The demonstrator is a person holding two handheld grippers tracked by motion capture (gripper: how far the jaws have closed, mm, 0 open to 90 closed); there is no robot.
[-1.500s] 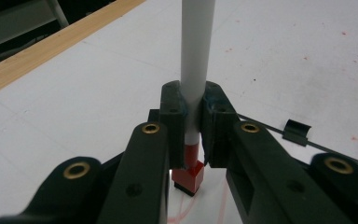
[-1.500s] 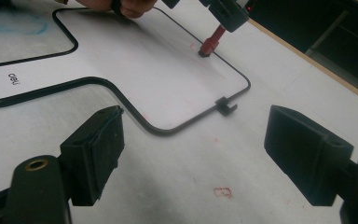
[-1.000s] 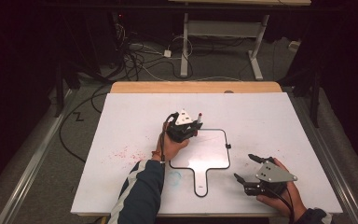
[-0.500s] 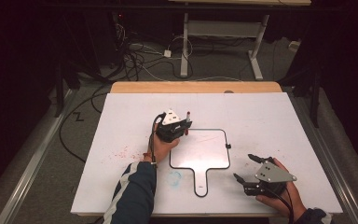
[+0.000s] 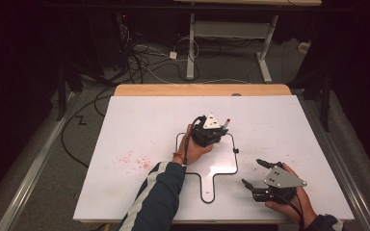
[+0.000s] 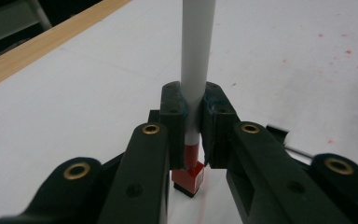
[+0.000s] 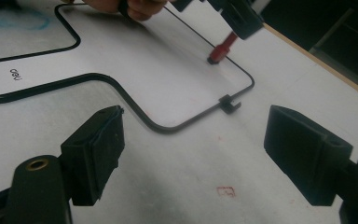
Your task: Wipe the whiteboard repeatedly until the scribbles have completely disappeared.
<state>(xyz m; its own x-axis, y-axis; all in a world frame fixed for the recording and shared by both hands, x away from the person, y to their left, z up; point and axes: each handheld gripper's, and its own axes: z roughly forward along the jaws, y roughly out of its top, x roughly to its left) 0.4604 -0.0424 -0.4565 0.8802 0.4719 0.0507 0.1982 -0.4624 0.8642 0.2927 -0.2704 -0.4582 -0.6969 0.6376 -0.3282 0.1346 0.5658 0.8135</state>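
A white marker (image 6: 196, 56) with a red tip stands upright between the jaws of my left gripper (image 6: 195, 100), which is shut on it. Its black nib rests on the white surface. In the high view the left gripper (image 5: 219, 129) is at the upper right of a paddle-shaped panel with a black outline (image 5: 236, 161), with the marker (image 5: 227, 123) by the top edge. My right gripper (image 5: 251, 172) lies near the front right, open and holding nothing. In the right gripper view its jaws (image 7: 193, 140) stand wide apart, and the marker's red tip (image 7: 218, 50) touches down inside the outline (image 7: 121, 93).
A large white board (image 5: 135, 130) covers the table, with red specks (image 5: 132, 159) at its left. A small black clip (image 5: 235, 150) sits on the outline's right edge. The wooden table edge (image 5: 202, 89) runs along the back, with cables and desk legs on the floor beyond.
My left gripper, with the marker in it, slid left and then came back right, to the panel's upper right corner. The right gripper has stayed put.
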